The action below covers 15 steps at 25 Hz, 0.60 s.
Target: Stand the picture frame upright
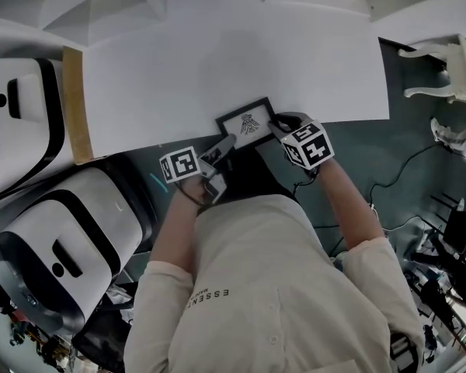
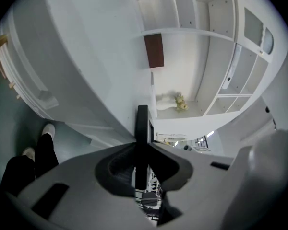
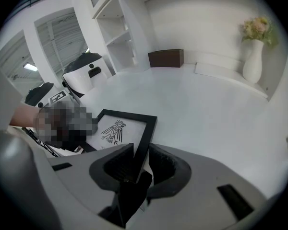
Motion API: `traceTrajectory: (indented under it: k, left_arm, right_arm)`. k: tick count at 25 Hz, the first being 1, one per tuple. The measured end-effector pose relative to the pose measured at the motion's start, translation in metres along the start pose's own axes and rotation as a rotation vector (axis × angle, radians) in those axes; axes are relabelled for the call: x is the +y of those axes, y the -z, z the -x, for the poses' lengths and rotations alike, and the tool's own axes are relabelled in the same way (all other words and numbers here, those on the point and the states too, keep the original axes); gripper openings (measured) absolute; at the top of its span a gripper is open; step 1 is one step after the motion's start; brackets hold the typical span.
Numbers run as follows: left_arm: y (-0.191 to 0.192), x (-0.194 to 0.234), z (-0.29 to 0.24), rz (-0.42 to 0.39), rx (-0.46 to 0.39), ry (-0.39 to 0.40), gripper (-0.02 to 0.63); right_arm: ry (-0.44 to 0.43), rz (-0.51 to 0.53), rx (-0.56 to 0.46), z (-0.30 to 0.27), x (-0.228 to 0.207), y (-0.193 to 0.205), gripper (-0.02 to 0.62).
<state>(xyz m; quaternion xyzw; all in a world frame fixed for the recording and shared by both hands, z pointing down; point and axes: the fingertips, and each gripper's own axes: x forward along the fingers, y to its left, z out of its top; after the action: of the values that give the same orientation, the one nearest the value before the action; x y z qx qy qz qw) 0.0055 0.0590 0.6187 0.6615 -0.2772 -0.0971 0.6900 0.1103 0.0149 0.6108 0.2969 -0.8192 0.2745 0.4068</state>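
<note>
At the near edge of the white desk (image 1: 217, 61), the picture frame (image 1: 247, 123) is seen print side up and turned at an angle, held from both sides. The jaws of the left gripper (image 2: 142, 150) are closed on a thin black edge, taken to be the frame's left rail seen end-on. The jaws of the right gripper (image 3: 140, 152) are clamped on the right rail.

The frame is judged light and rigid, with narrow, smooth rails that could slip or twist under a small bite. The front may be glazed and is best left untouched. A hold on opposite rails is judged sound. No back support is shown, so the lower edge should be seated gently.
</note>
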Motion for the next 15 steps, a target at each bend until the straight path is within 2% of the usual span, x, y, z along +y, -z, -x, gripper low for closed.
traceTrajectory:
  k: [3,6,8,13,15]
  left_arm:
    - [0.000,-0.011,-0.002,0.015,-0.005,0.056,0.076]
    - [-0.004,-0.012,0.003,-0.013,-0.014,0.039,0.074]
    - [-0.006,-0.018,0.004,-0.017,-0.010,0.055,0.074]
    - [-0.013,-0.029,0.008,-0.108,0.024,0.068,0.072]
    - [-0.013,-0.035,0.007,-0.086,0.028,0.082,0.072]
  right_arm:
    - [-0.019,-0.021,-0.009,0.000,0.000,-0.001,0.112]
    - [-0.048,-0.054,-0.039,0.001,-0.002,-0.004,0.112]
    - [-0.079,-0.088,-0.072,0.003,-0.004,-0.008,0.114]
    - [-0.203,-0.303,-0.178,0.015,-0.016,-0.022,0.137]
    - [-0.250,-0.366,-0.208,0.020,-0.021,-0.026,0.139]
